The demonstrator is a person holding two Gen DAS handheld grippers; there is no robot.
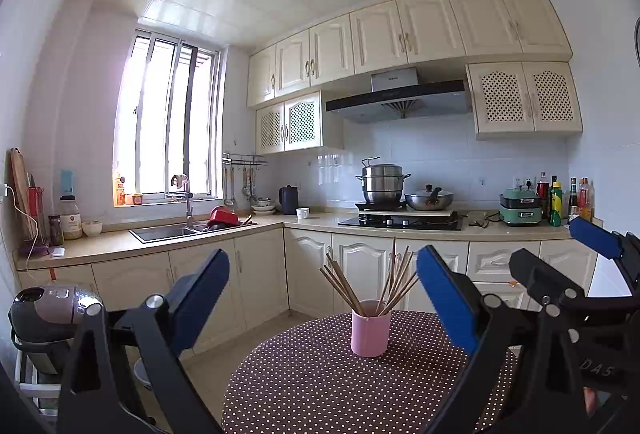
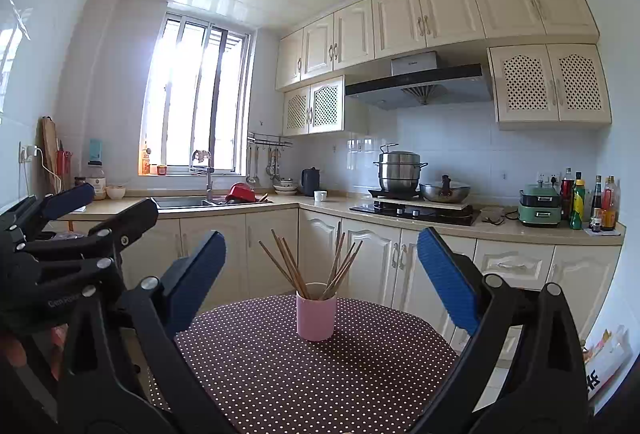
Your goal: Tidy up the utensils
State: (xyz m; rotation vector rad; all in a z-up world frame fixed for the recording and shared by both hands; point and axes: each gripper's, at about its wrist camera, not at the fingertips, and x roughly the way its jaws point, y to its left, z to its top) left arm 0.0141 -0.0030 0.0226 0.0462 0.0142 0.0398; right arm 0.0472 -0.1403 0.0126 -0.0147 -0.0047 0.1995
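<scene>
A round table (image 1: 320,386) wears a brown cloth with white dots. Behind it a counter (image 1: 312,222) carries a sink (image 1: 164,233), a black kettle (image 1: 288,200), a white mug (image 1: 302,213) and a hob (image 1: 400,221) with a steel steamer pot (image 1: 382,182) and a wok (image 1: 429,200). A green cooker (image 1: 520,209) stands beside bottles (image 1: 556,202) at the counter's right end, under a range hood (image 1: 400,99).

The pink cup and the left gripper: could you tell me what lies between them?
Only bare dotted tablecloth separates the pink cup from the open left gripper, seen in the left wrist view.
</scene>
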